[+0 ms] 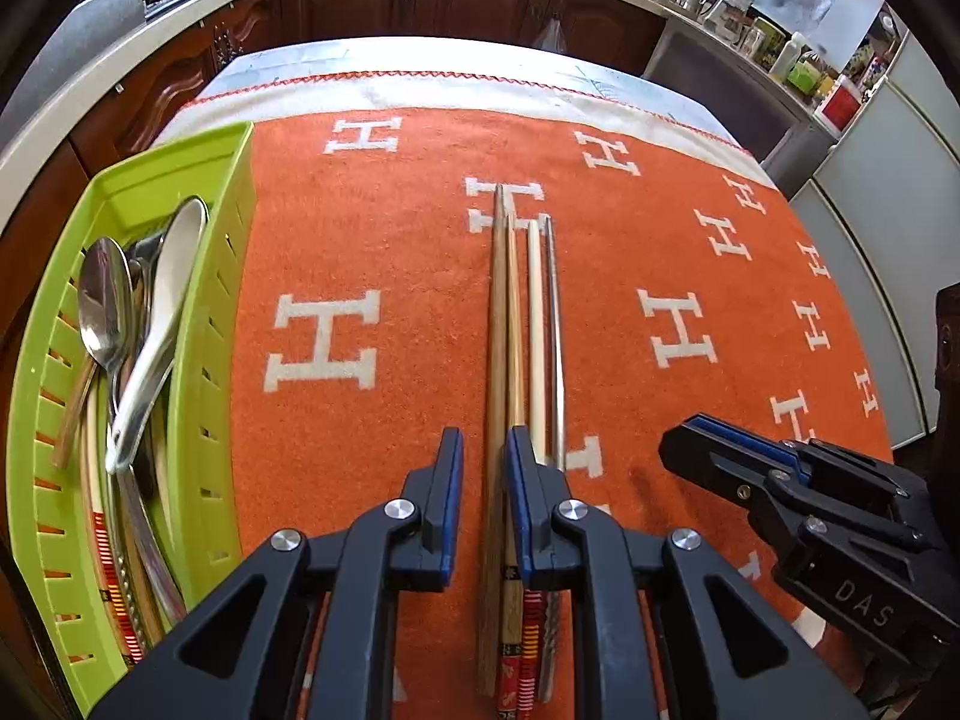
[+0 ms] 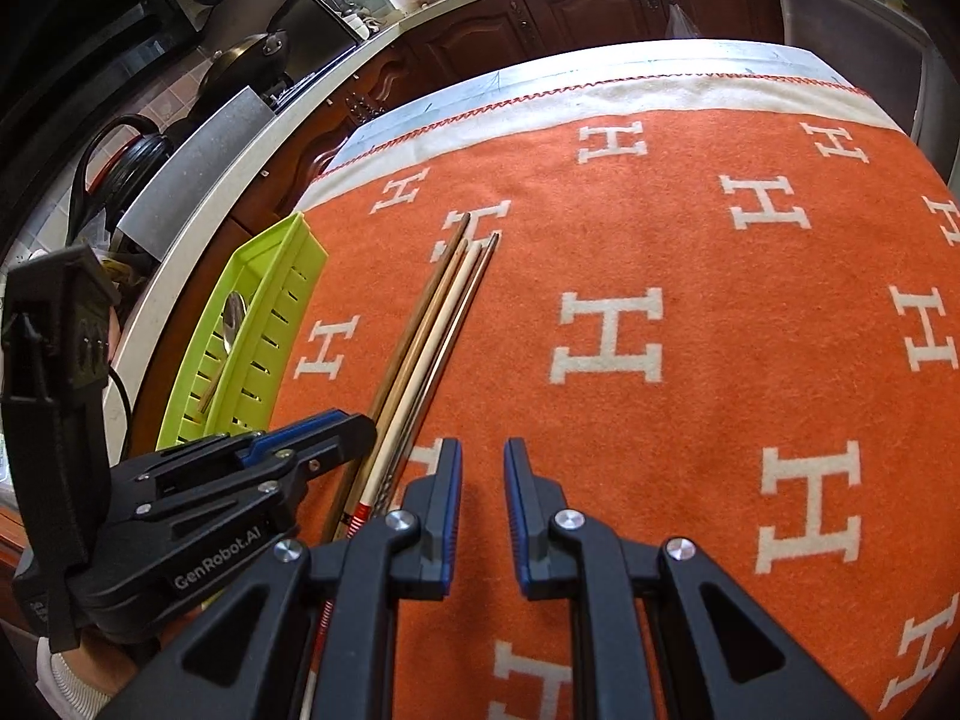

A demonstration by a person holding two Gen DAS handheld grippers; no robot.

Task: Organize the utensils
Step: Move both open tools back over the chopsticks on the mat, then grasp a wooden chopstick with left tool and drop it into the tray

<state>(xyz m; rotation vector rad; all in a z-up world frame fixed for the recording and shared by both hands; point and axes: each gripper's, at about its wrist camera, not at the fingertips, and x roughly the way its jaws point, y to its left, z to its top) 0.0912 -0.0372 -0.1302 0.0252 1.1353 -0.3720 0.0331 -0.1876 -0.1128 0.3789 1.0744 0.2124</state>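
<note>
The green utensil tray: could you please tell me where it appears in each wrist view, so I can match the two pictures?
Left wrist view: the green utensil tray fills the left edge, with spoons inside.
Right wrist view: it sits left of centre, smaller, beyond the left gripper.
Shared landmark: the row of chopsticks lying on the orange cloth to the tray's right in both views.
</note>
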